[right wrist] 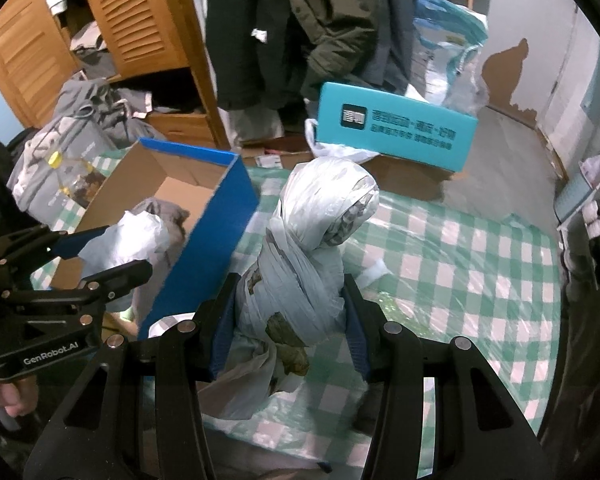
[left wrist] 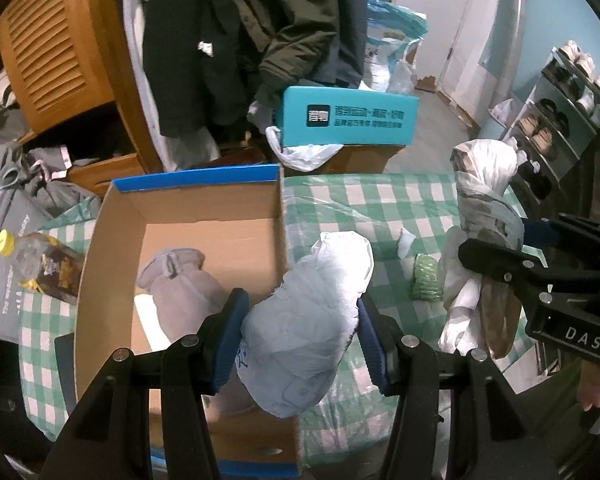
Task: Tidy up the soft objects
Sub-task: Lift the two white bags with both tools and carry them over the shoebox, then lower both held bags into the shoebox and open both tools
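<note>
My left gripper [left wrist: 300, 336] holds a bag [left wrist: 312, 320] over the box's [left wrist: 188, 208] right wall; a bundle [left wrist: 180, 284] lies inside the box. Right of it, over the table [left wrist: 380, 204], my right gripper [right wrist: 290, 320] holds a knotted bag [right wrist: 312, 236]. A bottle [left wrist: 40, 260] lies left of the box.

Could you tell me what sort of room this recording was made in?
Probably a lived-in bedroom or entry room at home: a louvred wooden wardrobe, dark coats hanging up, and a shoe rack along the wall.

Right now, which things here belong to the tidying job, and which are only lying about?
Job: white bundle in left gripper; knotted bundle in right gripper; box; grey item inside it.
Lying about: bottle; teal box; green packet.
</note>
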